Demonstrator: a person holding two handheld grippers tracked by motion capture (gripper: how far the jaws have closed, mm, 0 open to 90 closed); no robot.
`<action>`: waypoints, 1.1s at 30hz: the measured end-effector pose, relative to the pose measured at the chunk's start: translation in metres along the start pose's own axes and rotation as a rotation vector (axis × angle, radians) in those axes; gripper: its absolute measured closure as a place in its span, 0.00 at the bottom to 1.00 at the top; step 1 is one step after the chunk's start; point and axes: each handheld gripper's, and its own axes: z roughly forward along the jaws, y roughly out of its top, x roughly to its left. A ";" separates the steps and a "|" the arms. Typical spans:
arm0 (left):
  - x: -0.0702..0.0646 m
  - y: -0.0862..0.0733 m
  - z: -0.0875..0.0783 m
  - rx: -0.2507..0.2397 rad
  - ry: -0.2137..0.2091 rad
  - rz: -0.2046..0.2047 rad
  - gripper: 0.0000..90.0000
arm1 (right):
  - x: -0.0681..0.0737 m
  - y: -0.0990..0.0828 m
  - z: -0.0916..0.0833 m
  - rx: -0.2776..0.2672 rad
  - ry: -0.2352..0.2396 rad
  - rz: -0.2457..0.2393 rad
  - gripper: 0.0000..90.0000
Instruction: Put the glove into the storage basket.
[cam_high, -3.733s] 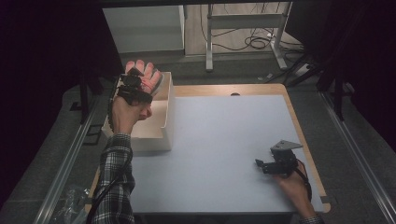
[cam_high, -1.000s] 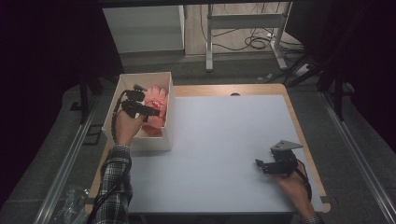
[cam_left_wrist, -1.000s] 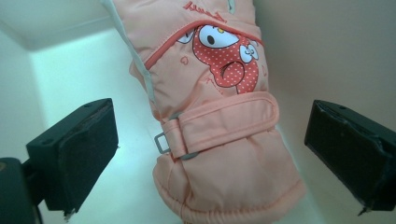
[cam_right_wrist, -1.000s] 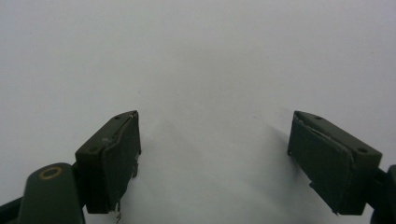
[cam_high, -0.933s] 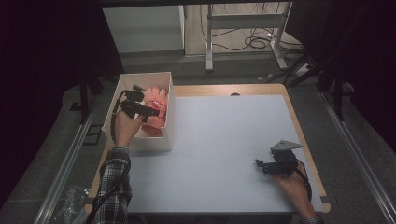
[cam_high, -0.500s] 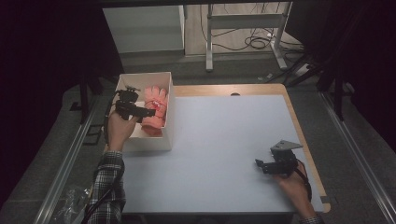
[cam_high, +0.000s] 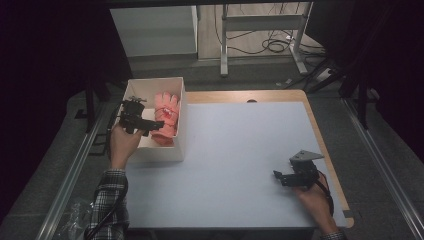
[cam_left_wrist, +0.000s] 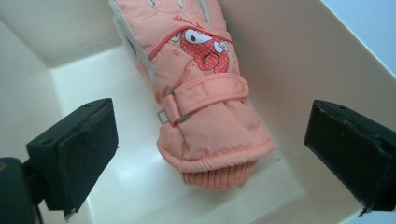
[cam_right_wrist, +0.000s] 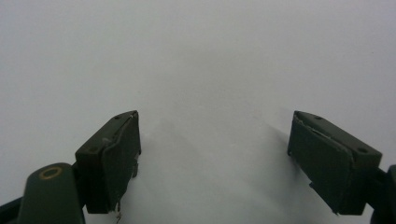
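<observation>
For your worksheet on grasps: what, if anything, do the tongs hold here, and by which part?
Nothing. The left tongs stand open over the pink glove in the box; the right tongs are open above the table.

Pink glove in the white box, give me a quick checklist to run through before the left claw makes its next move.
1. Left claw open: ok, both jaws stand wide apart.
2. Jaws free of the pink glove: ok, the glove lies between them with a gap on each side.
3. Glove inside the white box: ok, it lies along the box's right wall, knitted cuff toward the claw.
4. Glove flat on the box floor: cannot tell, its finger end runs out of the left gripper view.
5. Right claw out of the way: ok, open above the bare table, far from the box.
6. Path out of the box: ok, the box has no lid.
</observation>
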 end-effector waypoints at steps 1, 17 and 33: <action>0.000 -0.001 -0.001 -0.002 -0.002 0.007 0.04 | 0.000 0.000 0.000 0.000 0.000 0.000 0.19; -0.019 -0.017 -0.015 -0.045 -0.048 0.058 0.04 | 0.000 0.000 0.000 0.002 0.000 -0.001 0.19; -0.038 -0.040 -0.020 -0.053 -0.089 0.108 0.04 | 0.000 0.000 0.000 0.002 0.000 0.000 0.19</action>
